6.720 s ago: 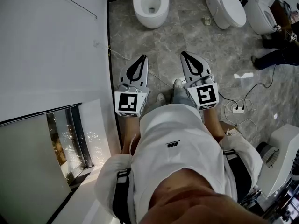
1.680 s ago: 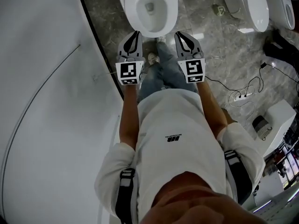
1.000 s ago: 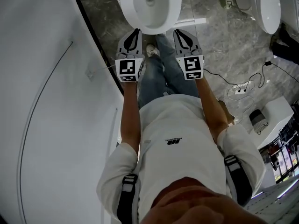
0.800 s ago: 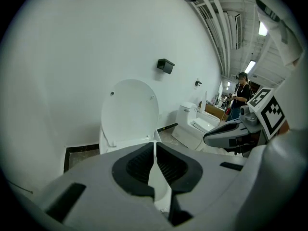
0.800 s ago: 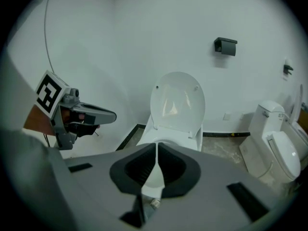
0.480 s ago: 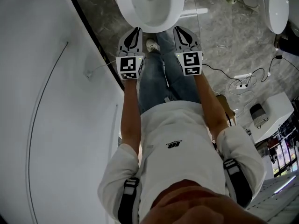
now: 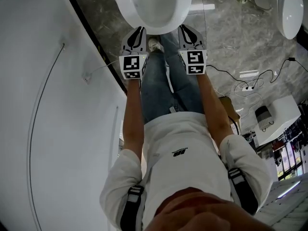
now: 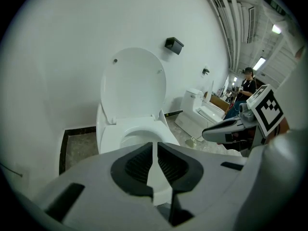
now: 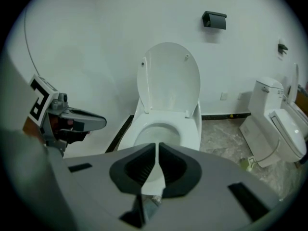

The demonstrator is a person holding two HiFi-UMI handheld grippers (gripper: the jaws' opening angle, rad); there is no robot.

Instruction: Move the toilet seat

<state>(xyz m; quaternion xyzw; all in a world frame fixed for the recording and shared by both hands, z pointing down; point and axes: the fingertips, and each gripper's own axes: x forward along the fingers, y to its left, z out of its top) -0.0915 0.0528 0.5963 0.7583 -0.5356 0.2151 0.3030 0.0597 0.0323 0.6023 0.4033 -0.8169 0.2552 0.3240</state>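
Before the toilet [image 7: 179,8], left hand-held gripper [image 7: 139,30] and right hand-held gripper [image 7: 182,28] have dropped

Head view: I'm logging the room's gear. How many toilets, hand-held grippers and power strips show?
Toilets: 2
Hand-held grippers: 2
Power strips: 1
Total: 5

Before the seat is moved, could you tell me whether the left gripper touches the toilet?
Apart: right gripper view shows wall between the left gripper and toilet.
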